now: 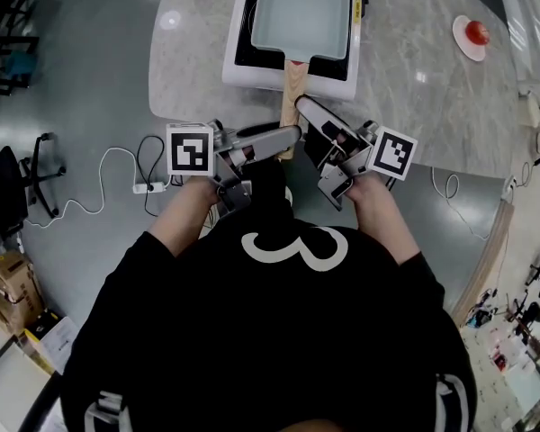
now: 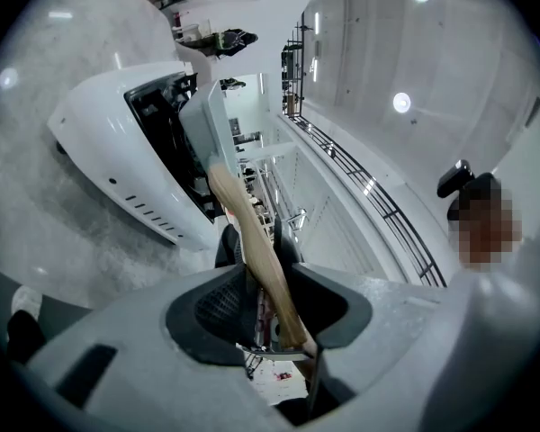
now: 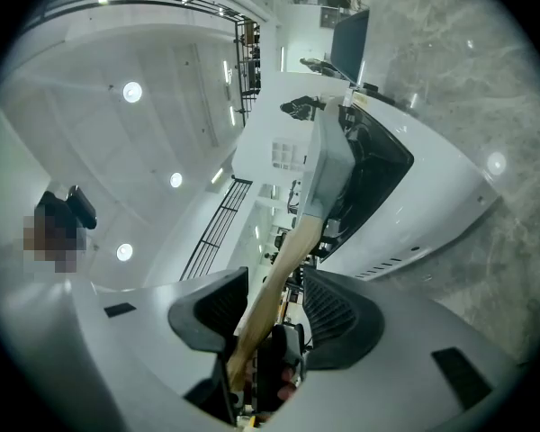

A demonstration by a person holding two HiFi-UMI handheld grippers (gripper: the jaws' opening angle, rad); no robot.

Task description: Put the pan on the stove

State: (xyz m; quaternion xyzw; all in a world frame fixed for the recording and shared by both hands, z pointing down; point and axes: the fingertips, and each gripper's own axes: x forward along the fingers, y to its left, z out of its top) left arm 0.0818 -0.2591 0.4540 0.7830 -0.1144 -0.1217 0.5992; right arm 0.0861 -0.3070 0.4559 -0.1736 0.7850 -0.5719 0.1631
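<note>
Grey marble table (image 1: 405, 106): nearest, the left gripper (image 2: 259, 241) is clamped on the wooden handle (image 1: 291, 93); the right gripper (image 3: 274, 277) stands wide, with the handle loose between its jaws. Beyond, the pan (image 1: 301, 12) sits on the stove (image 1: 243, 61). Risk: a snagged left release would drag the pan off-centre

The grey marble table (image 1: 414, 106) bears a white stove (image 1: 252, 76) and a small plate (image 1: 463, 43).

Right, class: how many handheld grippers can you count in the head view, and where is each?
2. The left gripper sits left of the pan's wooden handle, the right gripper on its right, both at the near edge of the table. None looks hidden.
</note>
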